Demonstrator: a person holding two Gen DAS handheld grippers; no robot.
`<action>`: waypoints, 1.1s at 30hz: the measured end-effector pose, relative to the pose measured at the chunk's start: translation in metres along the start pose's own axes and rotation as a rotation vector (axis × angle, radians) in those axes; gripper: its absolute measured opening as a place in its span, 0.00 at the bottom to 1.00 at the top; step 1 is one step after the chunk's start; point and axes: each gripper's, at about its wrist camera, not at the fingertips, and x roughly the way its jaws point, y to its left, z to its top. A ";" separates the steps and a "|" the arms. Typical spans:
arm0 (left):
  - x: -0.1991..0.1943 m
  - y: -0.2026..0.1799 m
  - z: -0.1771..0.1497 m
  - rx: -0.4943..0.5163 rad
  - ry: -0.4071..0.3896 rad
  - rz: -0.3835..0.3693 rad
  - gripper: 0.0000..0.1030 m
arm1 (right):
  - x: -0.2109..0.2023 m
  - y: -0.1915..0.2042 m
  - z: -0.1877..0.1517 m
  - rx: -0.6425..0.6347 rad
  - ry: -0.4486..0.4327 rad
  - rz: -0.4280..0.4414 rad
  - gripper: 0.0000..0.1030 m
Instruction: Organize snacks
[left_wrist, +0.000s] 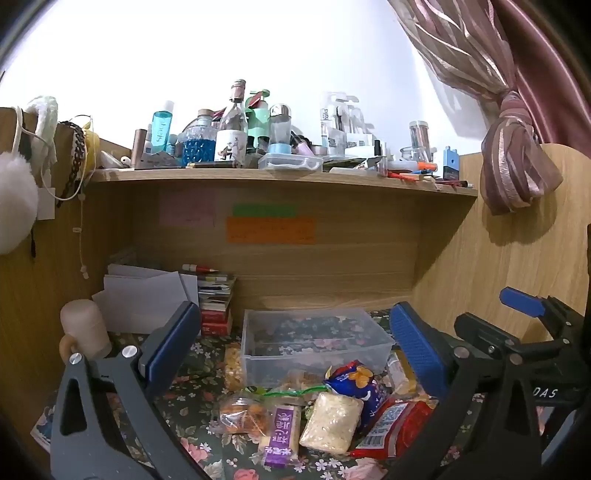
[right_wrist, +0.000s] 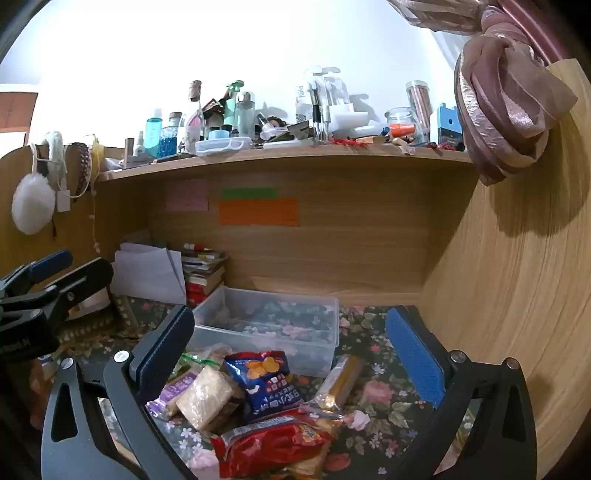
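Observation:
A pile of snack packets lies on the floral cloth in front of a clear plastic bin (left_wrist: 314, 341) (right_wrist: 273, 328) that holds no snacks. The pile has a blue chip bag (left_wrist: 354, 384) (right_wrist: 266, 380), a red packet (left_wrist: 395, 428) (right_wrist: 273, 446), a pale rice cake (left_wrist: 332, 421) (right_wrist: 205, 397), a purple-labelled bar (left_wrist: 280, 435) and a gold bar (right_wrist: 340, 380). My left gripper (left_wrist: 295, 347) is open and empty above the pile. My right gripper (right_wrist: 291, 343) is open and empty above the same pile; it also shows in the left wrist view (left_wrist: 517, 332).
A wooden desk hutch surrounds the spot, with a shelf (left_wrist: 280, 175) crowded with bottles and jars. Papers and stacked books (left_wrist: 214, 299) stand at the back left, a beige roller (left_wrist: 83, 328) at the left. A wooden side panel (right_wrist: 517, 295) closes the right.

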 end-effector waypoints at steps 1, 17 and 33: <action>0.001 0.000 0.000 0.000 0.000 0.003 1.00 | 0.000 -0.001 0.000 0.004 0.001 0.002 1.00; 0.000 0.001 0.001 -0.007 -0.012 -0.011 1.00 | 0.002 0.004 0.001 0.023 0.008 0.012 1.00; -0.001 0.001 0.000 -0.012 -0.012 -0.012 1.00 | 0.002 0.006 0.000 0.025 -0.015 0.001 1.00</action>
